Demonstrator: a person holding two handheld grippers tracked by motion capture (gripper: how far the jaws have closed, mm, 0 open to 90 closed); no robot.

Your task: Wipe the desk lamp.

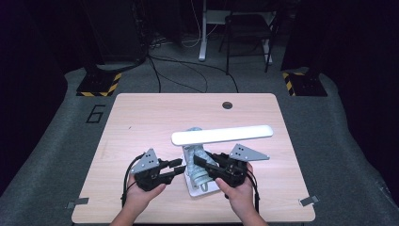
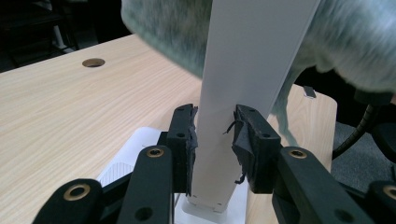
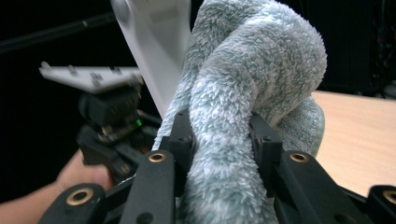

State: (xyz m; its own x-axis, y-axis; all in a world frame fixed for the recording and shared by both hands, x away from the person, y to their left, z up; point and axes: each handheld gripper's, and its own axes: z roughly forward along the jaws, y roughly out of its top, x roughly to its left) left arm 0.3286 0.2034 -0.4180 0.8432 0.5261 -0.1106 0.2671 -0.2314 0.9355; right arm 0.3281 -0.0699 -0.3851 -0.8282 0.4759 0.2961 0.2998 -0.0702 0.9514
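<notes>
Item: white desk lamp (image 1: pixel 222 135) with a long flat bar head, a flat upright post and a white base plate, standing near the front middle of the pale wooden table (image 1: pixel 141 117).

Item: fluffy grey-green towel (image 1: pixel 196 157), wrapped around the lamp post below the head.

High view: both hands come in from the bottom edge. The left gripper (image 1: pixel 177 168) reaches toward the post from the left; the right gripper (image 1: pixel 201 162) lies against the towel from the right. A round cable hole (image 1: pixel 227 105) sits near the far table edge. Finger contact is too small to judge here.

Left gripper view: the left gripper (image 2: pixel 215 140) has its fingers (image 2: pixel 183 140) set either side of the white post (image 2: pixel 243 88), one pad touching it and the other just beside it, a narrow opening. Towel hangs blurred above; the base plate (image 2: pixel 130 158) lies below.

Right gripper view: the right gripper (image 3: pixel 219 140) is closed on a thick fold of the towel (image 3: pixel 247 79), the pile bulging between its fingers (image 3: pixel 181 140). The post rises behind; the other hand and gripper show at the left.
</notes>
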